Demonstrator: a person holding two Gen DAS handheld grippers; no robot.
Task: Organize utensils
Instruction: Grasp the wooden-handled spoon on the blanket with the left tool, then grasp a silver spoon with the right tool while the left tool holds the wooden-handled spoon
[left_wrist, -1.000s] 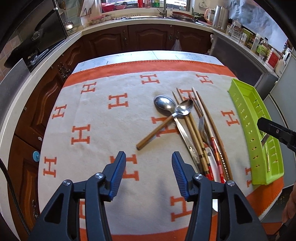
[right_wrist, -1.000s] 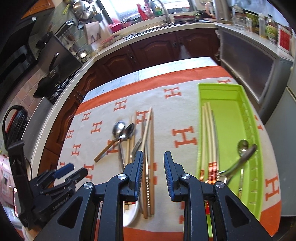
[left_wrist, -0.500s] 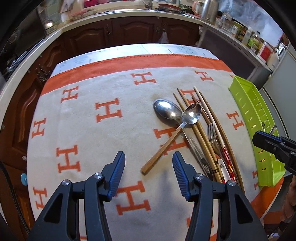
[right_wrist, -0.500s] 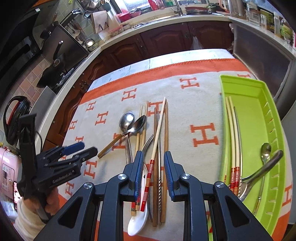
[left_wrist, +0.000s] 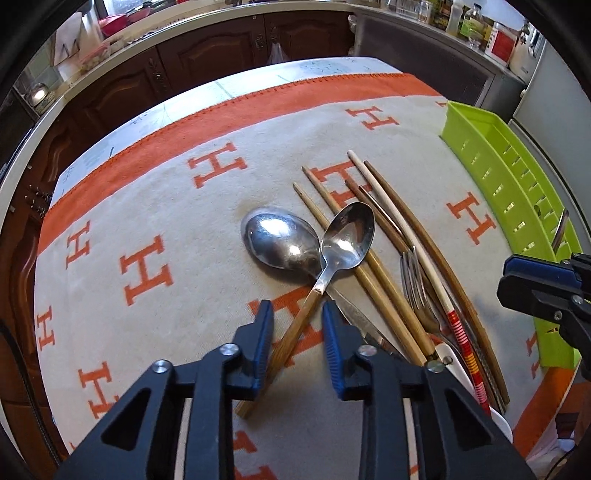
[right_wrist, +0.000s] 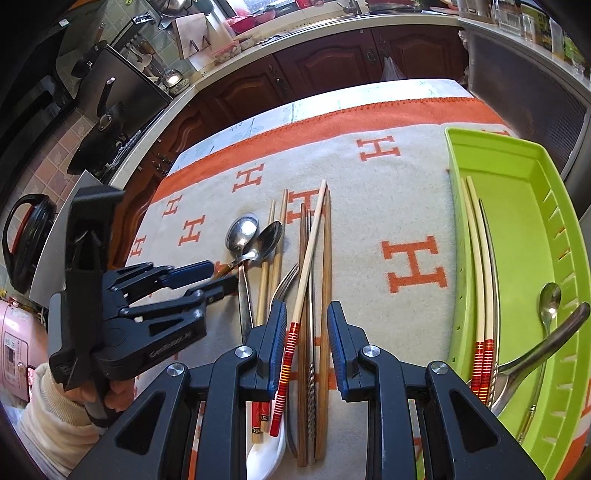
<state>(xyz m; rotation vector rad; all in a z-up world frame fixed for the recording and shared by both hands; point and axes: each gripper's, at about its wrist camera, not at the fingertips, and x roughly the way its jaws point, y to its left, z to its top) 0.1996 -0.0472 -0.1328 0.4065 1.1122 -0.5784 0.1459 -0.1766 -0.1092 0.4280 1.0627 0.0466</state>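
Observation:
On the H-patterned cloth (left_wrist: 155, 221) lies a pile of utensils. My left gripper (left_wrist: 298, 332) is low over a wooden-handled spoon (left_wrist: 349, 236). Its jaws are closing with the handle between them; the right pad stands clear of it. That spoon rests across a large steel spoon (left_wrist: 280, 240). My right gripper (right_wrist: 306, 332) hangs narrowly open over a red-banded chopstick (right_wrist: 306, 266), wooden chopsticks (right_wrist: 325, 277) and a fork (right_wrist: 286, 282), gripping nothing. The green tray (right_wrist: 524, 229) at the right holds two red-banded chopsticks (right_wrist: 476, 258), a small spoon (right_wrist: 549, 299) and a curved steel handle (right_wrist: 546, 343).
A white ceramic spoon (right_wrist: 266, 450) lies under the pile's near end. Dark wooden cabinets (left_wrist: 221, 48) and a cluttered worktop run behind the table. A person's sleeve (right_wrist: 48, 424) shows at the lower left. Bare cloth lies between the pile and the tray.
My left gripper moved down and forward to straddle the wooden-handled spoon's handle, and its jaws narrowed. My right gripper sank lower over the chopsticks, its gap unchanged.

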